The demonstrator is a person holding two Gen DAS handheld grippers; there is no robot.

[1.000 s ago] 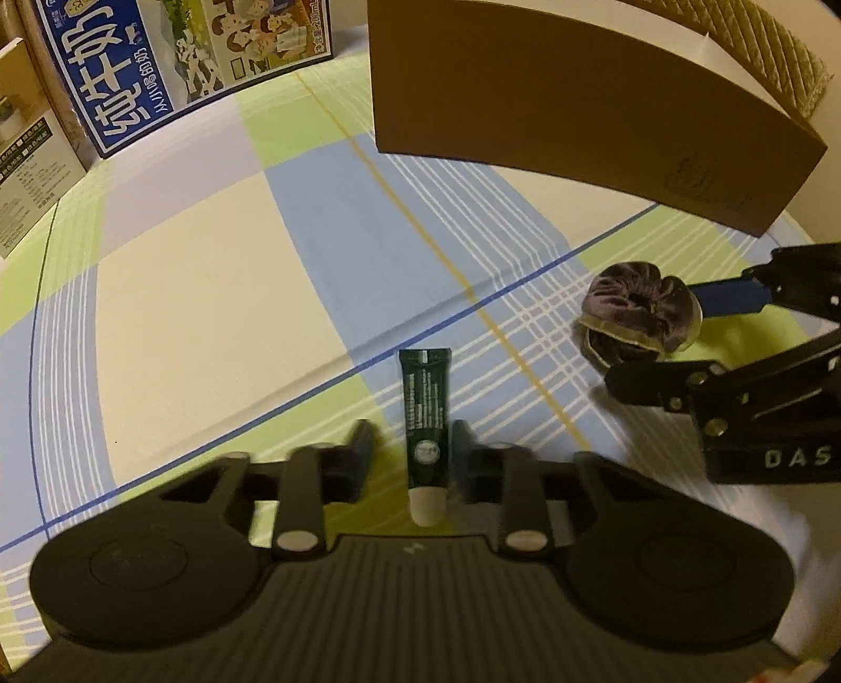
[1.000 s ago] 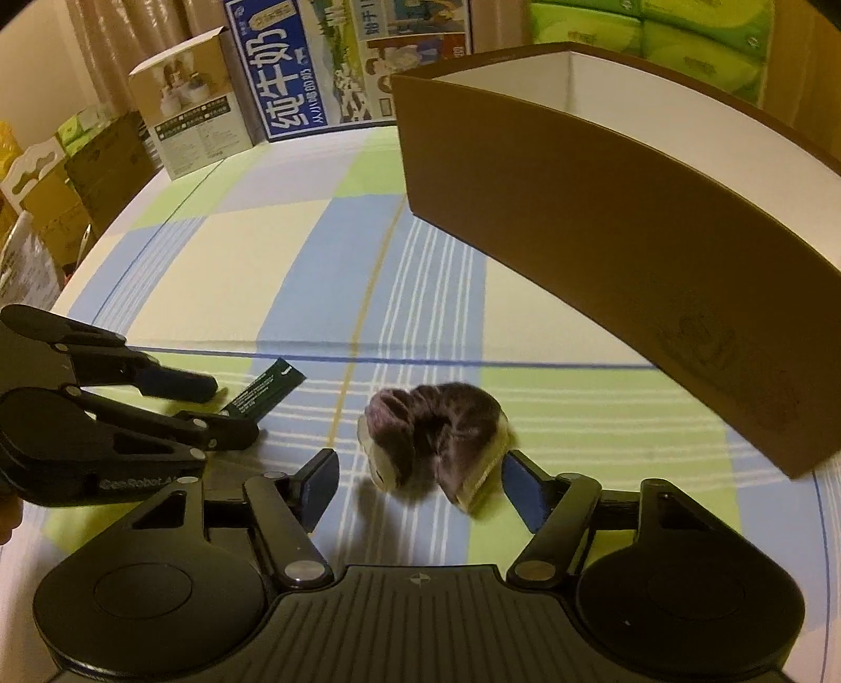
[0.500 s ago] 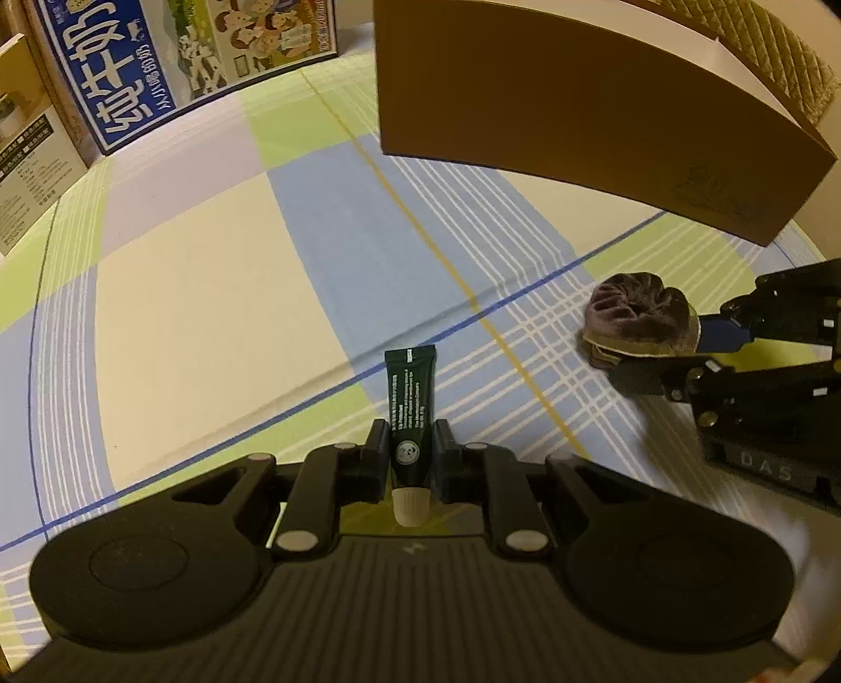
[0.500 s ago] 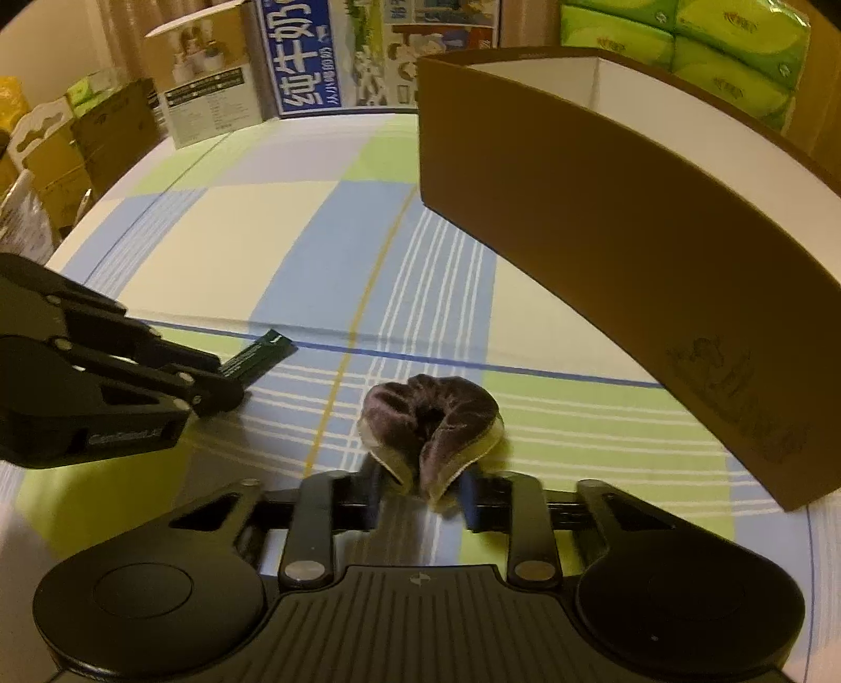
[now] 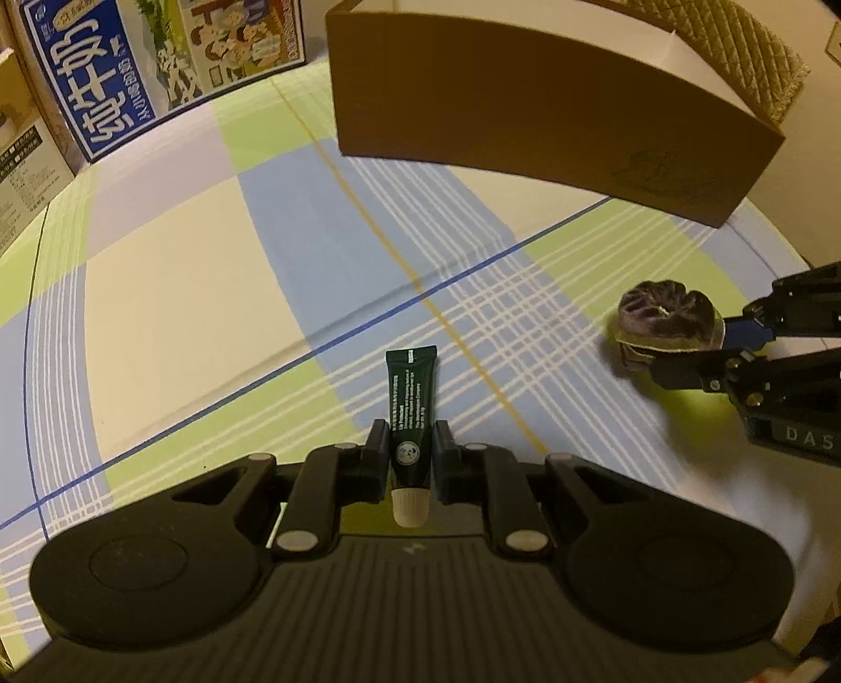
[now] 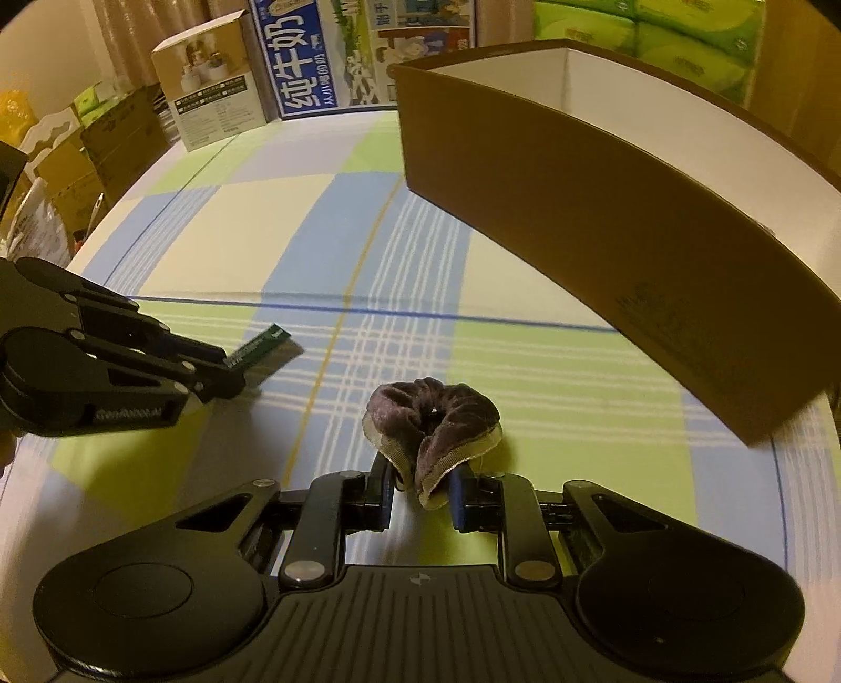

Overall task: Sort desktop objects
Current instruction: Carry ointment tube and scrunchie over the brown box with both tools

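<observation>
My left gripper [image 5: 411, 453] is shut on a dark green tube [image 5: 411, 399] with a beige cap, held a little above the checked tablecloth; it also shows in the right wrist view [image 6: 261, 342]. My right gripper [image 6: 423, 491] is shut on a purple velvet scrunchie [image 6: 432, 420], lifted off the cloth; the scrunchie also shows in the left wrist view [image 5: 666, 320]. An open brown cardboard box [image 5: 536, 105] stands ahead, its white inside visible in the right wrist view [image 6: 631, 173].
A blue milk carton box [image 5: 131, 68] and a white product box [image 6: 215, 100] stand at the table's far edge. Green tissue packs [image 6: 646, 31] lie behind the brown box. Cardboard boxes [image 6: 79, 152] sit beyond the table's left edge.
Both grippers closed, the left on the tube and the right on the scrunchie. Both have since risen off the cloth with their objects.
</observation>
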